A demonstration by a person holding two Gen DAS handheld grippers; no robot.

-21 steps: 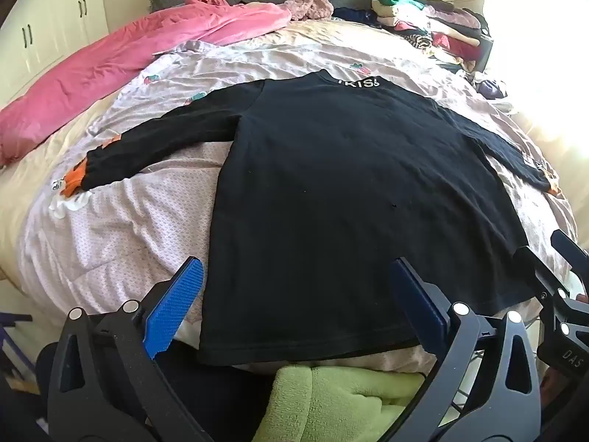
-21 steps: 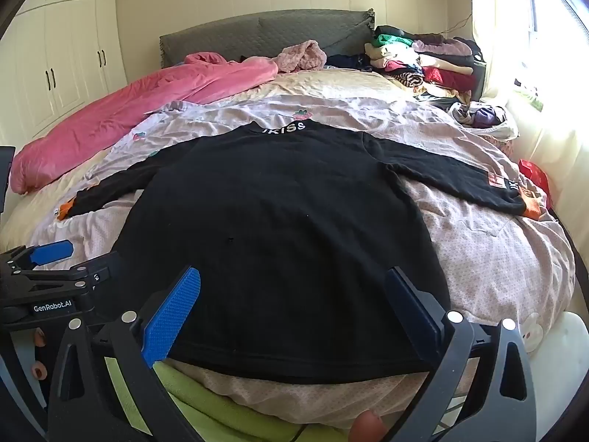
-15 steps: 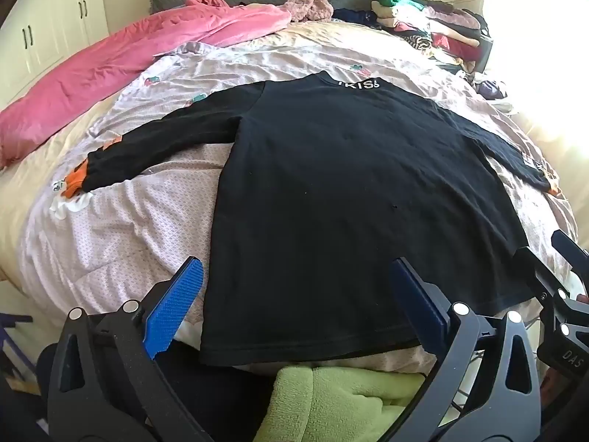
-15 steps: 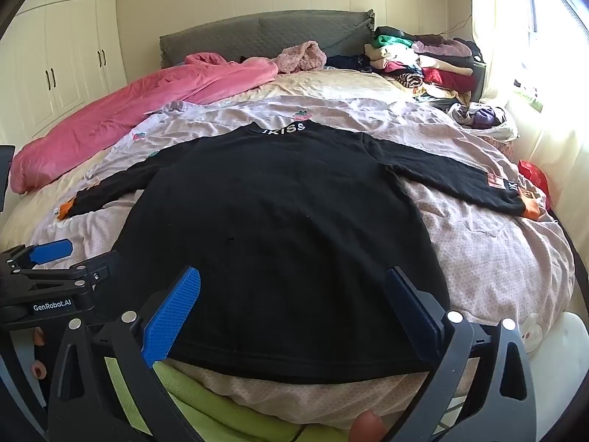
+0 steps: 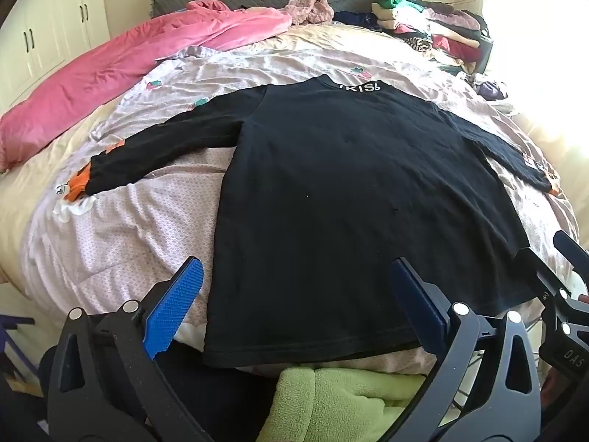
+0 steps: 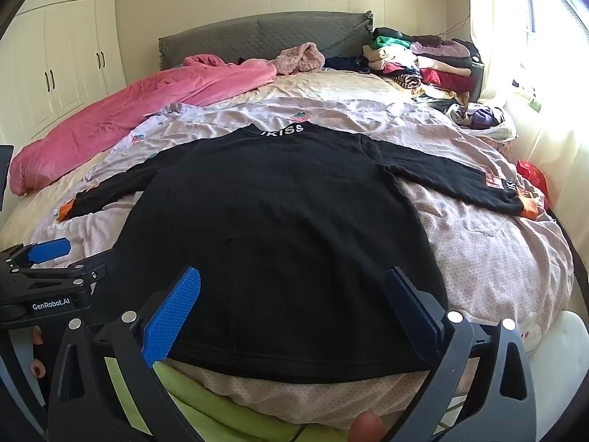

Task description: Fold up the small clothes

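A black long-sleeved top [image 5: 342, 191] [image 6: 287, 221] lies flat on the bed, collar with white letters at the far end, both sleeves spread sideways with orange cuffs. Its hem runs along the near edge of the bed. My left gripper [image 5: 294, 294] hovers open over the hem's left part, nothing between its blue pads. Over the hem's right part my right gripper [image 6: 291, 302] also stands open and empty. Each gripper shows at the edge of the other's view.
A pink duvet [image 6: 129, 118] lies along the bed's left side. Folded clothes are stacked [image 6: 416, 62] at the far right by the headboard [image 6: 265, 37]. A green blanket [image 5: 349, 401] hangs below the near bed edge. White wardrobes [image 6: 62, 59] stand at the left.
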